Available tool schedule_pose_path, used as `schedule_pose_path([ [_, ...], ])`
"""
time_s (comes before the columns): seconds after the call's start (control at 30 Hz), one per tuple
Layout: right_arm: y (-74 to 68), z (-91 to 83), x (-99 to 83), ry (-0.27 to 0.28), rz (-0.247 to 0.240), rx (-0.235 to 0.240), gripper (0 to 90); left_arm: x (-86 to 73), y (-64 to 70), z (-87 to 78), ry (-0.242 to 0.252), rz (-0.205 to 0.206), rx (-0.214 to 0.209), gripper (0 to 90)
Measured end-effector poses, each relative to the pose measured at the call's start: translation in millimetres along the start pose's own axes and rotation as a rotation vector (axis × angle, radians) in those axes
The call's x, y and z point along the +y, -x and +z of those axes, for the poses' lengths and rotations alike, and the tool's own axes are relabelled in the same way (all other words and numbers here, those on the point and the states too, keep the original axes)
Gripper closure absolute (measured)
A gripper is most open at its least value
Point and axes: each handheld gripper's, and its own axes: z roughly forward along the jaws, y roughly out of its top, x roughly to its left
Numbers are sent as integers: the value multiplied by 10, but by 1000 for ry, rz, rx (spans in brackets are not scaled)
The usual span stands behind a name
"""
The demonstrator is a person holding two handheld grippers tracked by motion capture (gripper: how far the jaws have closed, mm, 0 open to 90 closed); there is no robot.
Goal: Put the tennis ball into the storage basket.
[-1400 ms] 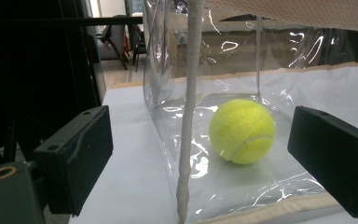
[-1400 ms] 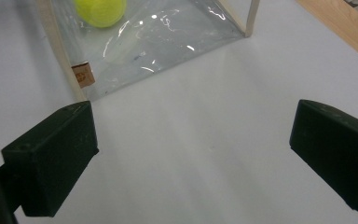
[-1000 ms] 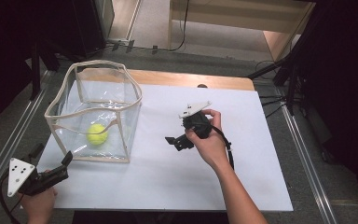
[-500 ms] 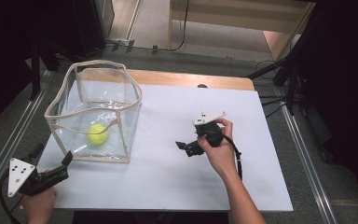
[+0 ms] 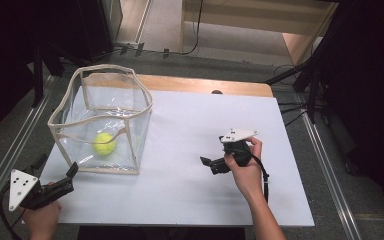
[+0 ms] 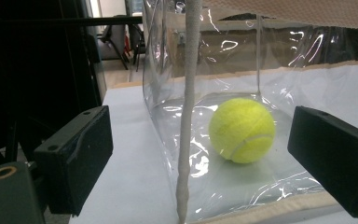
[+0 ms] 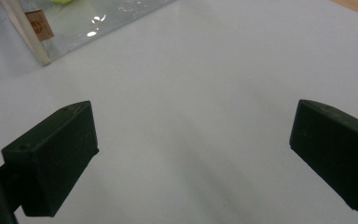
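Note:
A yellow tennis ball (image 5: 104, 143) lies on the bottom of a clear plastic bag (image 5: 130, 107) with beige trim, standing open at the table's left. My left gripper (image 5: 56, 167) rests off the table's near left corner, open, pointing at the bag. In the left gripper view the ball (image 6: 241, 129) sits behind the bag's wall and its corner seam (image 6: 186, 140), between the spread jaws of the left gripper (image 6: 200, 144). My right gripper (image 5: 209, 164) hovers over the white table (image 5: 180, 200) right of centre, open and holding nothing. The right gripper (image 7: 191, 140) looks down on bare table.
The bag's near corner with a small brown label (image 7: 39, 25) shows at the upper left of the right gripper view. A wooden strip (image 5: 205, 85) edges the table's far side. Metal rails (image 5: 330, 180) run along the floor on both sides, with cables (image 5: 292, 107) at the right.
The right gripper has drawn back toward the near right, away from the bag, still open. The left gripper, bag and ball have stayed put.

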Motion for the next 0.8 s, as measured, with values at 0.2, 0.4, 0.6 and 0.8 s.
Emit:
schedule_pose_path([
  [0.2,41,-62,-140,16,12,-14,0,0,4,1,1,-1,3,69],
  [0.4,49,-102,-255,19,32,-22,0,0,2,0,-1,11,3,69],
  [0.6,84,-160,-427,24,59,-34,0,-1,5,0,-2,8,4,69],
  [0.8,97,-214,-545,33,67,-46,0,-2,12,0,-2,7,4,69],
])
